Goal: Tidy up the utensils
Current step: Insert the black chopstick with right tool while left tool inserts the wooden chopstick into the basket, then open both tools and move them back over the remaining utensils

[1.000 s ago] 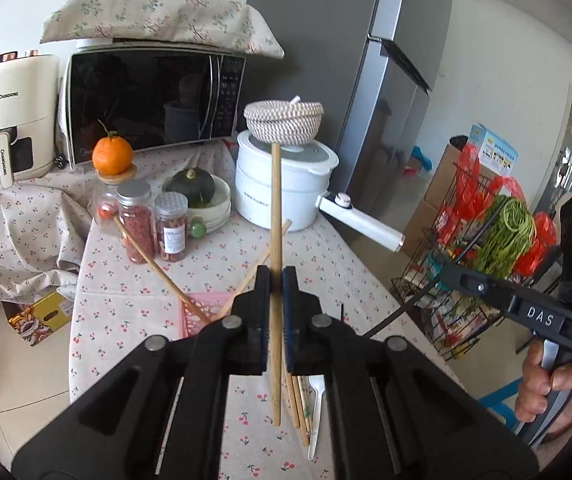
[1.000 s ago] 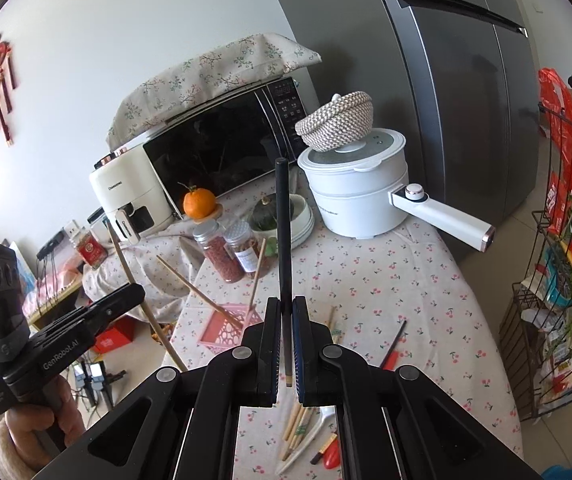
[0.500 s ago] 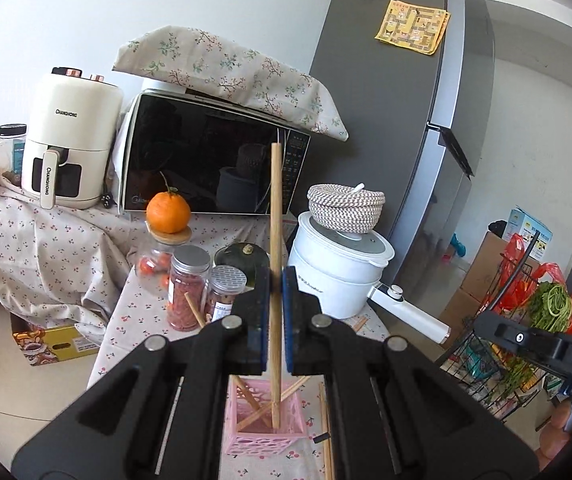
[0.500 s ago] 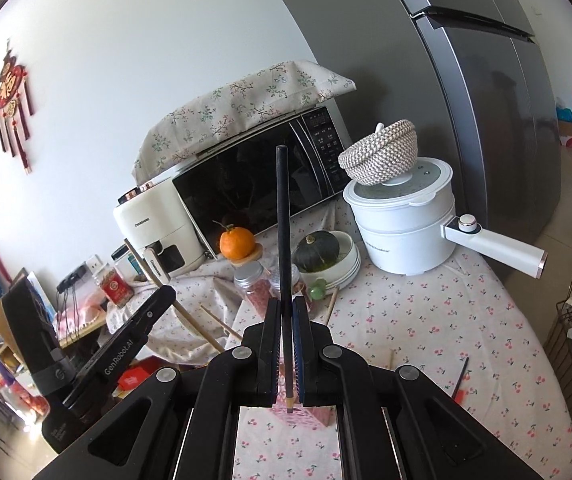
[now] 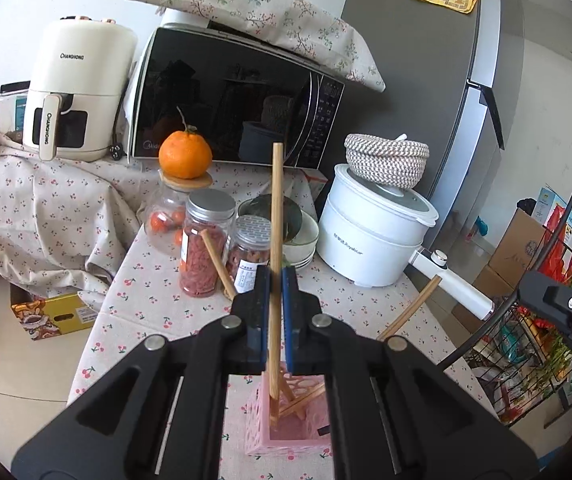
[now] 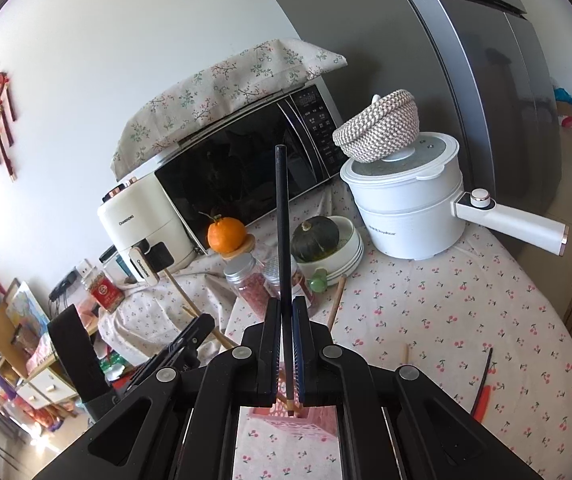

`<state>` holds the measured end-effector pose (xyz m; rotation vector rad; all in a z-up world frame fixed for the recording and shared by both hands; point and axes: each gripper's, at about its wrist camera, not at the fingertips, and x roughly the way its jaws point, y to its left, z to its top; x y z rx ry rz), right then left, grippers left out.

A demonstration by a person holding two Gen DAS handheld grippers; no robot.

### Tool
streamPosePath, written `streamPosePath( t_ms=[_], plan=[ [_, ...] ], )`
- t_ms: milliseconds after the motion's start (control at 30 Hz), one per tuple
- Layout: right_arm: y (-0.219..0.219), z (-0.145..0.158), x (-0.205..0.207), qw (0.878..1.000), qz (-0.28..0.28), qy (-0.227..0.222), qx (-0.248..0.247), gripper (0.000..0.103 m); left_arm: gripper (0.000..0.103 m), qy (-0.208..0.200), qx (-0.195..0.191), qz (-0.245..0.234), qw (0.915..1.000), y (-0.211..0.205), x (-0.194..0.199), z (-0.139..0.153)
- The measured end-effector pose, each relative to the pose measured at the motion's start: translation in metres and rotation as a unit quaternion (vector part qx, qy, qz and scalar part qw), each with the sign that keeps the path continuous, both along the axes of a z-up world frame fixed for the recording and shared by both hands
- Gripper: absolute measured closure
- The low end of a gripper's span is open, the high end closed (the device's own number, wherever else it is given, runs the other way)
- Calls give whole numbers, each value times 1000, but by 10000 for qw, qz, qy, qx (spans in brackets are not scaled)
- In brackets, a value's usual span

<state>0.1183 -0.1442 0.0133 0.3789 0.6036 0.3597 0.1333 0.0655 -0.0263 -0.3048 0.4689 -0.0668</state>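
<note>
My left gripper is shut on a wooden chopstick that stands upright. Its lower tip sits inside the pink lattice basket on the cherry-print tablecloth. Two more wooden chopsticks lean out of that basket. My right gripper is shut on a black chopstick, also upright, with its lower tip just above the pink basket. The left gripper shows at lower left in the right wrist view. The right gripper's body shows at the right edge of the left wrist view.
Behind the basket stand spice jars, an orange on a jar, stacked bowls holding a green squash, a white pot with a long handle, a microwave and an air fryer. A loose dark chopstick lies on the cloth at the right.
Both grippers moved toward the pink basket and came lower, each keeping its chopstick. The wooden chopstick's tip now sits inside the basket, and the black one's tip hangs just above it.
</note>
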Motion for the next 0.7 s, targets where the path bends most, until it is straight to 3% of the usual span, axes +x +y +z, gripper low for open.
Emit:
streamPosePath(
  t_ms=[133,300,567,600,667,700],
  plan=[
    [7,-14,9,9997,79,234,-39,97,95,279,-199,-100,9994,1,4,-3],
    [10,-31,20,9986,125,509,-9,97,71,388,-44,10,9992,-3,-5,4],
    [8,-58,39,9945,203,989,294,93,54,840,38,-87,9964,-4,-12,3],
    [8,-59,39,9939,214,1040,294,89,52,923,70,-125,9956,-5,-12,1],
    [5,-59,39,9937,235,1051,322,72,47,1057,128,-196,9941,-8,-12,-2],
    [3,-57,37,9941,200,1009,341,57,44,1113,154,-236,9934,-9,-13,-4]
  ],
)
